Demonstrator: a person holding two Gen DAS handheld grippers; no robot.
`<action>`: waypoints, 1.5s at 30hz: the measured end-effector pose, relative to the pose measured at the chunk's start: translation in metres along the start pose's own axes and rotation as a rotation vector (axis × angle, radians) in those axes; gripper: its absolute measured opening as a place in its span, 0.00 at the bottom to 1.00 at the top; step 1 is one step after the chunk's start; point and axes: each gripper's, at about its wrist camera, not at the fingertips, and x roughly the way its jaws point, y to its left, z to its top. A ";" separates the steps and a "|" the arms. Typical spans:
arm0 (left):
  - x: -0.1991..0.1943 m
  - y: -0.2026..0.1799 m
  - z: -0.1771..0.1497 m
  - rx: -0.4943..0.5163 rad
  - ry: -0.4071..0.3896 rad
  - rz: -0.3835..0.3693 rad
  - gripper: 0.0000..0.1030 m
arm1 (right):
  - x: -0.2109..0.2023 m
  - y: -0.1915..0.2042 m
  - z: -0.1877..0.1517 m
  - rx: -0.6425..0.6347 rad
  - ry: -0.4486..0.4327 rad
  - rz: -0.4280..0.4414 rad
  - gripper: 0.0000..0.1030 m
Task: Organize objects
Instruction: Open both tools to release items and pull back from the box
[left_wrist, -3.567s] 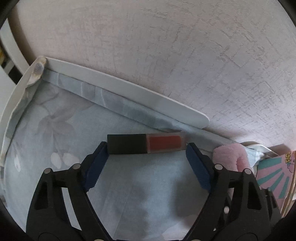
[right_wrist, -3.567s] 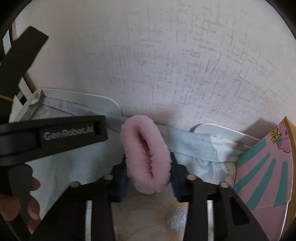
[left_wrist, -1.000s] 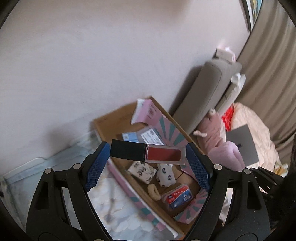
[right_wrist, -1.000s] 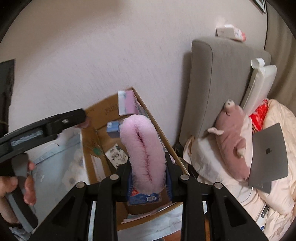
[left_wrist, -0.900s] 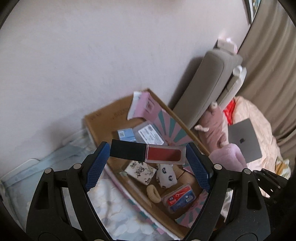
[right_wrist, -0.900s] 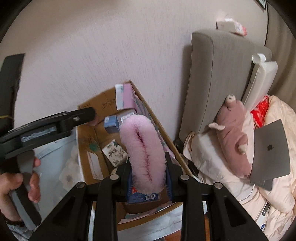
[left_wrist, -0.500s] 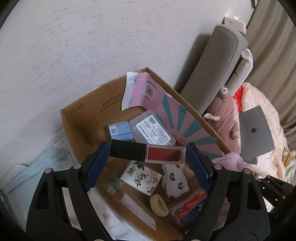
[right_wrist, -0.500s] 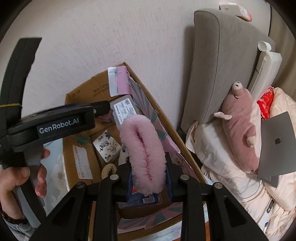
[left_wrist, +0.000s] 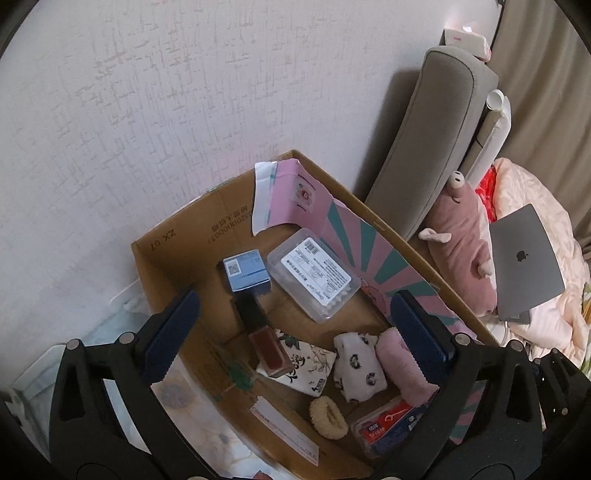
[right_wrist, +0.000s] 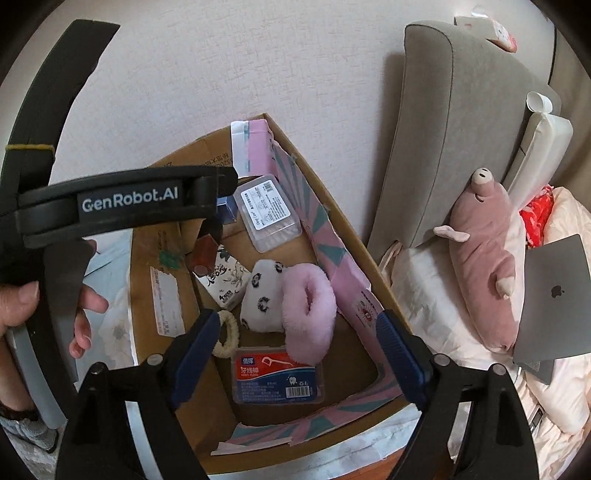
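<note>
An open cardboard box (left_wrist: 177, 240) stands against the wall. The lip gloss tube (left_wrist: 260, 336) with black cap and red body lies inside it, partly on a printed tissue pack (left_wrist: 303, 363); it also shows in the right wrist view (right_wrist: 205, 254). The fluffy pink scrunchie (right_wrist: 308, 312) lies in the box beside a white patterned sock roll (right_wrist: 260, 299); its edge shows in the left wrist view (left_wrist: 400, 362). My left gripper (left_wrist: 295, 332) is open and empty above the box. My right gripper (right_wrist: 295, 354) is open and empty above the box.
The box also holds a clear cotton swab case (left_wrist: 314, 273), a blue carton (left_wrist: 247, 271), a beige hair tie (left_wrist: 328, 417) and a floss pick box (right_wrist: 277, 376). A grey cushion (right_wrist: 443, 129), a pink pig plush (right_wrist: 484, 258) and a laptop (right_wrist: 554, 299) lie to the right.
Both grippers opened. The lip gloss dropped from the left gripper into the box, and the pink scrunchie dropped from the right gripper into the box. Both views moved closer over the box.
</note>
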 end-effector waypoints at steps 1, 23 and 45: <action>-0.001 0.000 -0.001 -0.001 0.000 0.001 1.00 | -0.001 0.000 0.000 -0.002 -0.001 0.003 0.81; -0.164 0.056 -0.032 -0.150 -0.184 0.116 1.00 | -0.077 0.090 0.036 -0.234 -0.126 0.082 0.81; -0.290 0.150 -0.216 -0.509 -0.269 0.404 1.00 | -0.107 0.203 -0.009 -0.426 -0.218 0.260 0.99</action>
